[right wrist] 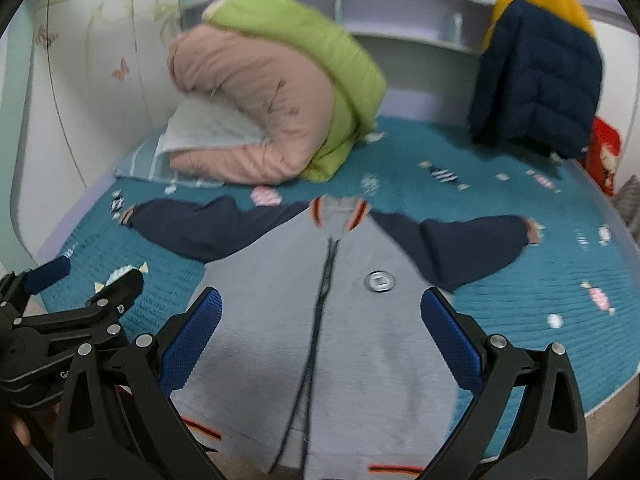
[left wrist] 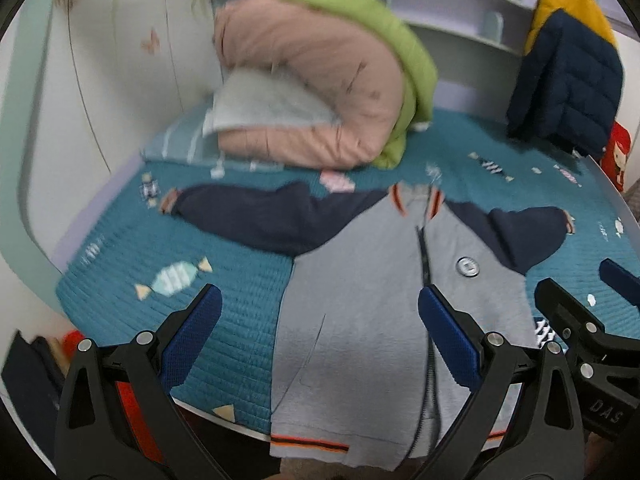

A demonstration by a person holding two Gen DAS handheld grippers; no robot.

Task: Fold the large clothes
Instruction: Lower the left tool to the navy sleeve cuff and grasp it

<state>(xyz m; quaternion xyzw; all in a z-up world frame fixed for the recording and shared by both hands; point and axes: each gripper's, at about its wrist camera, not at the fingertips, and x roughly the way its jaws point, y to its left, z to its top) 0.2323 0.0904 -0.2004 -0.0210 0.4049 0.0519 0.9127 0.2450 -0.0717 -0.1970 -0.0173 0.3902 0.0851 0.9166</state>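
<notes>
Grey jacket (right wrist: 320, 320) with navy sleeves lies flat, front up, zipped, on the teal bed (right wrist: 540, 320) — hem at the near edge, sleeves spread left and right. Left tool (left wrist: 320, 332) and right tool (right wrist: 320, 328) both hover above it, fingers spread, gripping nothing. Rolled pink-green quilt (right wrist: 272, 92) sits far left.

A: What's on the bed?
B: Grey zip jacket (left wrist: 360, 300) with navy sleeves, spread flat on the teal quilt (left wrist: 224, 320). Left gripper (left wrist: 320, 316) hangs wide open over it; right gripper (left wrist: 592, 292) peeks in lower right.
</notes>
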